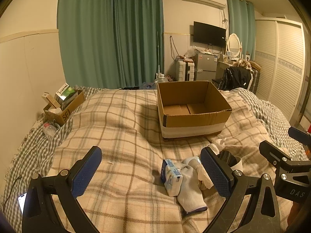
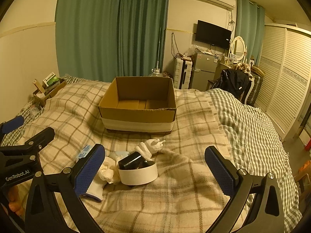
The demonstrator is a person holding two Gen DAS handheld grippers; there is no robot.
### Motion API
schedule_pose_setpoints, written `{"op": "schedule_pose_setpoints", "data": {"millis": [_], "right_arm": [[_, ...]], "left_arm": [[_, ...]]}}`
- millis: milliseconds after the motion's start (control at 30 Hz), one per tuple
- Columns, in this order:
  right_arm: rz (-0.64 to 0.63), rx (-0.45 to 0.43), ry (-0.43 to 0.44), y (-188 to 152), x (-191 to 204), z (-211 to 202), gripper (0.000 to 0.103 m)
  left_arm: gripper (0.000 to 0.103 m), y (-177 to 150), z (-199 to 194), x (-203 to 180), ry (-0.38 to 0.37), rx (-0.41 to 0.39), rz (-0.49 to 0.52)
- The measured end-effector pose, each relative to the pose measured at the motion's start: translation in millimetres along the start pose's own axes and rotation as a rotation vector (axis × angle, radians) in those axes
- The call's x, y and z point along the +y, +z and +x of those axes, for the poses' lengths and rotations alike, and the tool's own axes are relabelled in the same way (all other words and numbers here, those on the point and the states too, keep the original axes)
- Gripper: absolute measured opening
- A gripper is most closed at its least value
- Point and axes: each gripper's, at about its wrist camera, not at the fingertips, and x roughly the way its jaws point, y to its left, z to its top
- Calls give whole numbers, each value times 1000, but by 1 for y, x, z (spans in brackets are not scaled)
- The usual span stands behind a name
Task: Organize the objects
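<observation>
1. Left wrist view: the left gripper (image 1: 150, 171) is hovering over the plaid blanket (image 1: 120, 120) with its jaws spread wide and nothing between them. Ahead of it, a tissue pack (image 1: 172, 176) is lying against a white knit glove (image 1: 189, 190). Both are sitting nearer the right-hand finger than the left. The cardboard box (image 1: 192, 108) is standing open and well beyond them, and nothing is showing on the part of its floor that is visible.

2. Same view, handling judgement: the tissue pack is looking light, soft and film-wrapped, so probably slippery. A grip across its narrow sides seems best. The glove is limp and should bunch wherever it is pinched.

3. Right wrist view: the right gripper (image 2: 154, 168) is likewise standing wide open and holding nothing. A round white tub (image 2: 138, 173) is sitting between its fingers, closer to the left one, with a black case (image 2: 130, 161) poking out of its top. A white hand figurine (image 2: 150, 146) is lying just behind the tub, and crumpled white cloth (image 2: 107, 171) is touching its left side.

4. Same view, handling judgement: the tub appears stiff and light, and clamping its wall across the width looks safest. The figurine is likely brittle at its thin fingers, so its wrist is the better hold.
</observation>
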Motion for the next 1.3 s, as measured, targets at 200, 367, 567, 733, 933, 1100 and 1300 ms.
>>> {"op": "schedule_pose_setpoints", "data": {"millis": [200,367,567,733,933,1100,1300], "right_arm": [[3,-1,0,0,1,0,103],[3,0,2,-1,1,1,103],[2,1,2,-2,1,1,103],[1,5,4,-4,2,2,103],[1,13,4,-5,3,3,103],[-1,15,7,-4,2,2,103],[-3,20,11,-3,2,3,103]], "left_arm": [[103,-2,1,0,3,7,2],[103,-2,3,1,8,17,3],[103,-2,5,3,8,23,-1],[103,-3,5,3,6,26,-3],[103,-4,6,2,6,29,-3],[103,-5,6,2,5,31,-2],[103,-5,7,1,6,33,-2]]}}
